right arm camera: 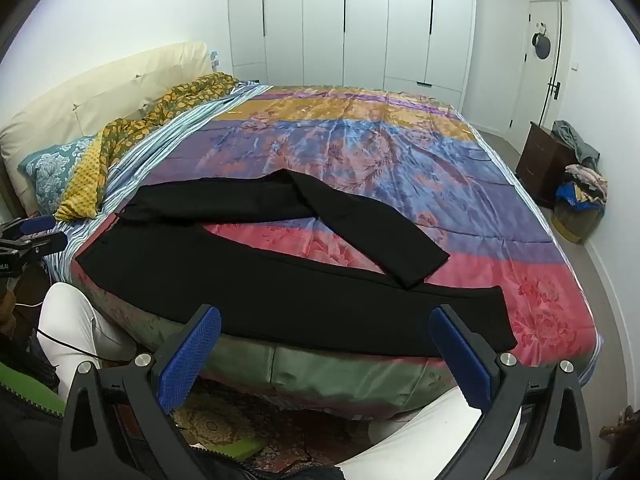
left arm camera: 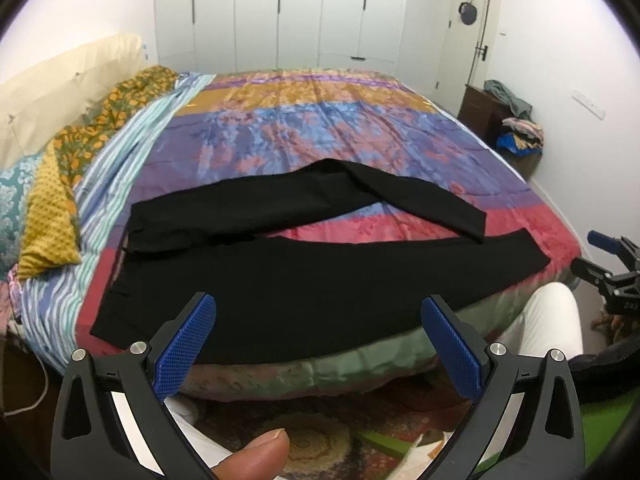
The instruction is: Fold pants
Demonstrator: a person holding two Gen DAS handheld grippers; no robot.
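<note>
Black pants [left arm camera: 288, 280] lie spread on the bed near its front edge, waist at the left, legs reaching right. The near leg lies straight along the edge; the far leg bends and angles back over toward it. They also show in the right wrist view [right arm camera: 280, 288]. My left gripper [left arm camera: 320, 344] is open and empty, held in front of the bed edge, short of the pants. My right gripper [right arm camera: 326, 352] is open and empty, also in front of the edge, near the near leg's hem end. The right gripper also shows at the far right of the left wrist view [left arm camera: 600, 256].
The bed has a colourful floral quilt [right arm camera: 400, 152], pillows [right arm camera: 56, 168] and a cream headboard [right arm camera: 100, 88] at the left. White wardrobes [right arm camera: 348, 20] stand behind. A dark cabinet with a clothes pile [right arm camera: 576, 176] stands at the right. My white-trousered legs [right arm camera: 72, 328] are near the bed edge.
</note>
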